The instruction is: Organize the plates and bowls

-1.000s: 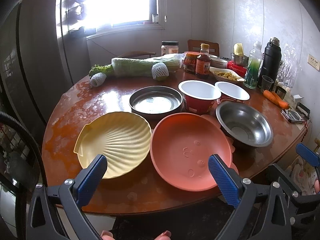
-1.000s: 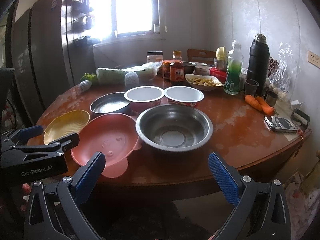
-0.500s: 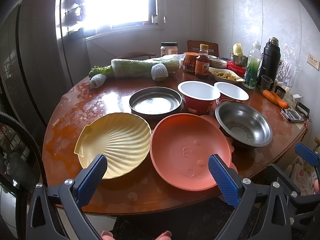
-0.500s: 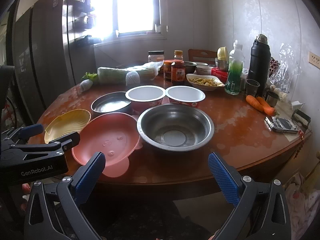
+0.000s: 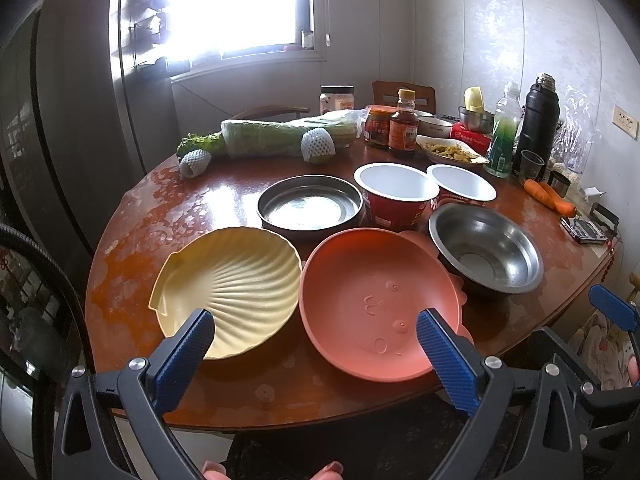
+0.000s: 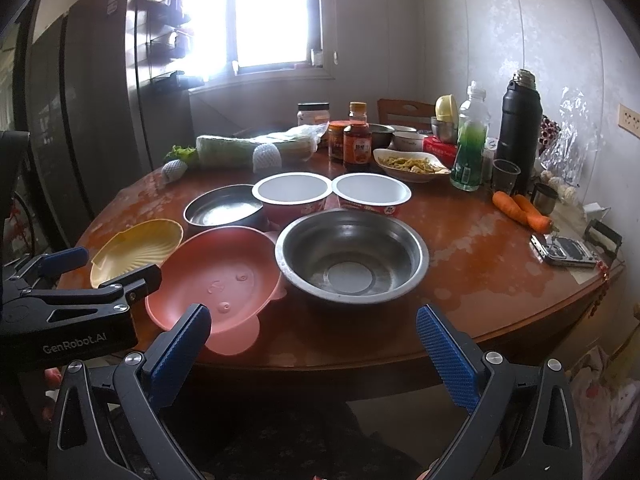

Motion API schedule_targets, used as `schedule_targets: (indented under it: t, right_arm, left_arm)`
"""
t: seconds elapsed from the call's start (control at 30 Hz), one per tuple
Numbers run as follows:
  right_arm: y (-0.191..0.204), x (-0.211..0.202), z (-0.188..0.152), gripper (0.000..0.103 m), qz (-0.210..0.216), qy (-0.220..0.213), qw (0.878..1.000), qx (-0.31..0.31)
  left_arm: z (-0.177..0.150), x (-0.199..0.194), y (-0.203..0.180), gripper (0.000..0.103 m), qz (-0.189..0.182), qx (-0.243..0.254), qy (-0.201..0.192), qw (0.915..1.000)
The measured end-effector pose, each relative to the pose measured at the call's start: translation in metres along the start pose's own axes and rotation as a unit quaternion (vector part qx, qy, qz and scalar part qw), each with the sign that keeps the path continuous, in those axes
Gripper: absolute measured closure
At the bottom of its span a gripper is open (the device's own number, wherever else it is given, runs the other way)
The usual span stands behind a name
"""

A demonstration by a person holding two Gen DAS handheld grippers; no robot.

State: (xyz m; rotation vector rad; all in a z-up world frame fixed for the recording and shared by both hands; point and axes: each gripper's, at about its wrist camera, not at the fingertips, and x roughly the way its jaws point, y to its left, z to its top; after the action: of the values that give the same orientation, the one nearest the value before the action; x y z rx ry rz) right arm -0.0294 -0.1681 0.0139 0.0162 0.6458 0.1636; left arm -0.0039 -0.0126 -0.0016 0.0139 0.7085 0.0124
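On the round wooden table [image 5: 224,396] sit a yellow shell-shaped plate [image 5: 232,284], a pink plate [image 5: 376,300], a steel bowl [image 5: 486,252], a flat steel dish [image 5: 310,208] and two red paper bowls [image 5: 396,192] [image 5: 460,186]. My left gripper [image 5: 314,344] is open and empty, hovering at the near edge before the yellow and pink plates. My right gripper [image 6: 312,336] is open and empty, in front of the steel bowl [image 6: 352,254] and the pink plate [image 6: 224,280]. The left gripper's body shows at the left of the right wrist view [image 6: 80,288].
At the back stand a wrapped cabbage [image 5: 280,136], sauce jars [image 5: 402,128], a dish of food [image 5: 450,150], a green bottle [image 5: 504,132], a black thermos [image 5: 538,120] and carrots [image 5: 550,196]. A small scale [image 6: 566,250] lies at the right edge. A fridge stands left.
Both grippers have crept slightly closer to the table. Nothing on the table has moved, and both stay open.
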Motion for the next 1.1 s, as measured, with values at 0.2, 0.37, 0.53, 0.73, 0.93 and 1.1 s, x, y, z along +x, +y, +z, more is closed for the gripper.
schedule_targets:
  t: [0.2,0.37,0.53,0.73,0.93,1.1]
  right_arm:
    - [0.001,0.0,-0.001,0.0,0.002,0.002,1.0,-0.002]
    - [0.002,0.0,-0.001,0.0,0.002,0.001,1.0,-0.003]
    - [0.003,0.001,-0.002,0.0,0.004,0.003,1.0,-0.004]
    - [0.004,0.001,-0.002,0.0,0.008,-0.001,1.0,-0.003]
    - [0.013,0.002,0.004,0.0,0.031,-0.005,0.999,-0.009]
    - [0.027,0.006,0.015,0.0,0.047,-0.01,0.999,-0.023]
  left_arm:
    - [0.0,-0.001,0.001,0.001,-0.002,-0.001,0.0,1.0]
    - [0.0,-0.001,0.001,0.001,-0.002,0.0,-0.001,1.0]
    - [0.0,-0.001,0.001,0.001,-0.003,0.0,0.0,1.0]
    - [0.0,-0.003,0.003,0.001,-0.002,-0.002,-0.002,1.0]
    - [0.001,-0.004,0.013,0.001,-0.002,-0.013,-0.002,0.9999]
    - [0.001,-0.003,0.036,0.001,0.009,-0.04,-0.002,0.9992]
